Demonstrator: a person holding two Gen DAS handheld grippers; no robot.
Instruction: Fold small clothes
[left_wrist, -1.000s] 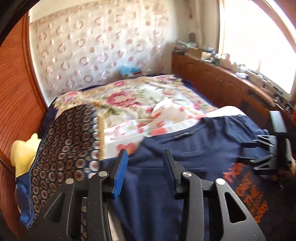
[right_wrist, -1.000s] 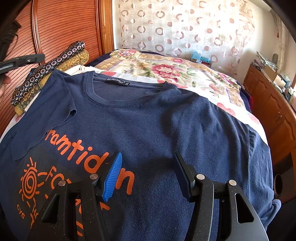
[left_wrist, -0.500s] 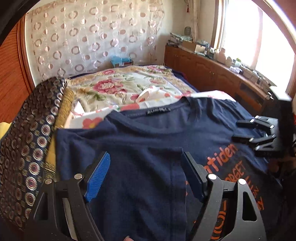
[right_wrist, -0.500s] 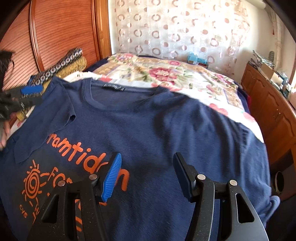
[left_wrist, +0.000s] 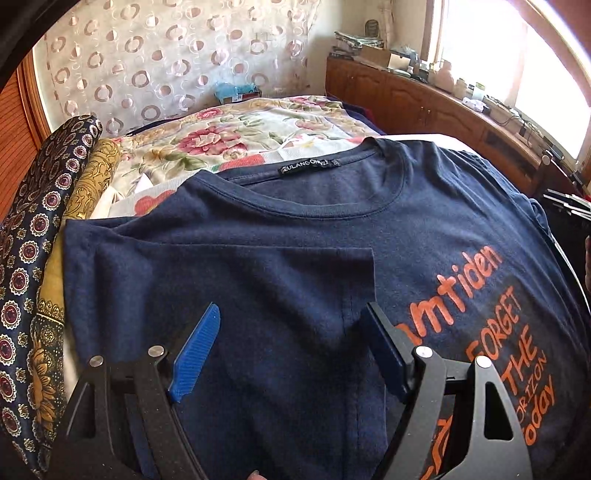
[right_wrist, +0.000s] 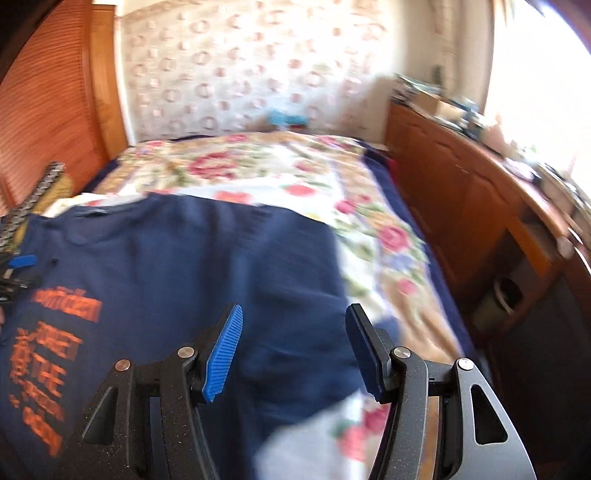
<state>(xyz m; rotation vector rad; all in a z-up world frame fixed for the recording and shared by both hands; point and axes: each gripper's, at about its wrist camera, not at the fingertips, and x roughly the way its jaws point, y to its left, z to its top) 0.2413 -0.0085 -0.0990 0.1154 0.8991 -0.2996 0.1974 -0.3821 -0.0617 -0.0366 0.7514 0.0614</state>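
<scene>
Left gripper (left_wrist: 291, 347): jaws stood wide apart, holding nothing, poised over the folded-in sleeve area of the shirt; a blue pad (left_wrist: 195, 354) faced its left finger.
Right gripper (right_wrist: 293, 347): jaws were also spread apart and empty, over the right part of the shirt near its side edge; this view was blurred.
Shirt (left_wrist: 314, 236): navy, front up, lay flat on the bed with its collar at the far side; a black neck label (left_wrist: 304, 167) showed inside the collar. Its left sleeve lay folded in over the chest, the edge forming a straight corner between the left gripper's fingers. Orange print (left_wrist: 495, 325) ran down the right part of the front.
Shirt in right view (right_wrist: 192, 266): its right edge lay on the quilt, with the orange print (right_wrist: 48, 365) at the left.
Bed: a floral quilt (left_wrist: 236, 136) covered it, reaching beyond the collar.
Patterned cloths (left_wrist: 33, 236): a dark medallion fabric and a gold one were stacked just left of the shirt.
Cabinet (left_wrist: 424, 107): wooden, ran along the right under the window, with small clutter on top.
Curtain (left_wrist: 166, 62): ring-patterned, hung at the far wall.
</scene>
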